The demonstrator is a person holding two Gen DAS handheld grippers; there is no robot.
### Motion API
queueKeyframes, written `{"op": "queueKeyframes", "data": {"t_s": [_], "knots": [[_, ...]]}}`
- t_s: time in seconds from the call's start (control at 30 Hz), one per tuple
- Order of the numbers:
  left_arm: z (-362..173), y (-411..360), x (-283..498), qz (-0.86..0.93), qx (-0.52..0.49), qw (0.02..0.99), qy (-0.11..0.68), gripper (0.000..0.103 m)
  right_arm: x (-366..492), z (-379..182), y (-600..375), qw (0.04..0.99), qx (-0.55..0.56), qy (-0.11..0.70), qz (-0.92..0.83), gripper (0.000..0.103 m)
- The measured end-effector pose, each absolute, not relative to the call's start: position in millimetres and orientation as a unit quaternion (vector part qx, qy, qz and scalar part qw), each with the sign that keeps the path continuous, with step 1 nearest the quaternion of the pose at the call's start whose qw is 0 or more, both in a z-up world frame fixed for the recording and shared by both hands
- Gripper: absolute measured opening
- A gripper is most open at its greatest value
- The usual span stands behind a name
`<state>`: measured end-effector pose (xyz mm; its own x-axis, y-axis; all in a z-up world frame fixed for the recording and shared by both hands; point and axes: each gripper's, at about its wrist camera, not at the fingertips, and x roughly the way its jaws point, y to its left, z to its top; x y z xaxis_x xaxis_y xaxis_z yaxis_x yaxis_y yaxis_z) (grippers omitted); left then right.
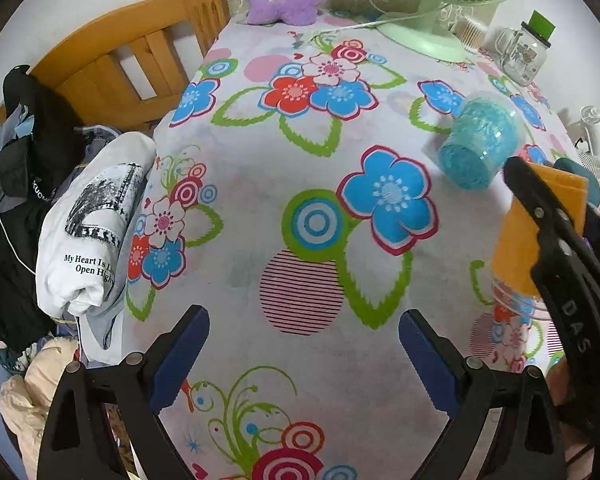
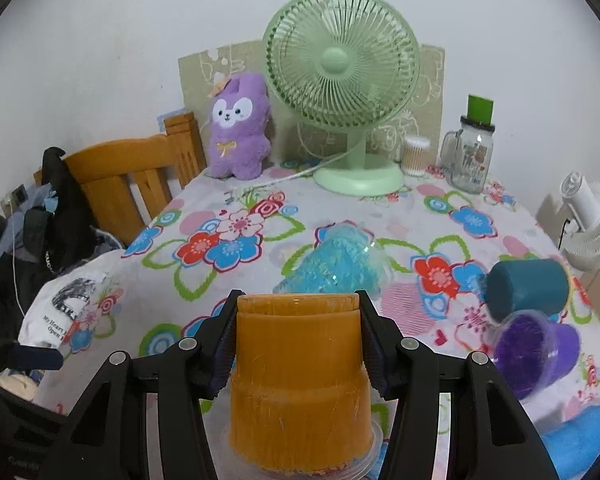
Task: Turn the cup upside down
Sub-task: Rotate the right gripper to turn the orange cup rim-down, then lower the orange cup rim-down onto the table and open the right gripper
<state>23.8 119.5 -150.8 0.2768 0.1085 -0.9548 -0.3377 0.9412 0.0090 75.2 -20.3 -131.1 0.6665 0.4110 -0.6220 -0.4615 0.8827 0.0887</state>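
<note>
Fingers of my right gripper [image 2: 298,336] clamp an orange cup [image 2: 300,376], rim down on the floral tablecloth [image 2: 236,264]. My left gripper [image 1: 304,344] hangs wide open, holding nothing.

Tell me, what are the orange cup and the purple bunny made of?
The orange cup looks like hard plastic: a see-through shell with fine scratches and shiny spots, orange inside. The purple bunny looks like soft plush fabric, fuzzy all over, with a stitched bow.

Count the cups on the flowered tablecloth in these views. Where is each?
5: orange cup in the right claw; light blue cup mid-table; teal cup, purple cup and blue cup at right. Others may be hidden.
</note>
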Motion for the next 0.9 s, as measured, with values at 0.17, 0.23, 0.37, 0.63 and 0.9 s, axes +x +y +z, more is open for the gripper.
{"op": "queueKeyframes", "data": {"t_s": [0.17, 0.23, 0.37, 0.63, 0.9], "knots": [[-162, 123, 24, 0.137, -0.097, 0.788, 0.592, 0.097, 73, -153, -17, 0.907, -0.038, 0.350, 0.231, 0.057], [-166, 123, 25, 0.133, -0.098, 0.786, 0.595, 0.097, 66, -153, -18, 0.910, -0.043, 0.341, 0.231, 0.057], [-170, 118, 27, 0.127, -0.089, 0.783, 0.603, 0.097, 56, -152, -21, 0.909, -0.053, 0.341, 0.235, 0.058], [-175, 111, 26, 0.117, -0.080, 0.766, 0.627, 0.097, 63, -162, -37, 0.870, -0.027, 0.441, 0.221, 0.081], [-168, 104, 21, 0.105, -0.086, 0.746, 0.652, 0.097, 64, -164, -48, 0.834, -0.038, 0.518, 0.185, 0.089]]}}
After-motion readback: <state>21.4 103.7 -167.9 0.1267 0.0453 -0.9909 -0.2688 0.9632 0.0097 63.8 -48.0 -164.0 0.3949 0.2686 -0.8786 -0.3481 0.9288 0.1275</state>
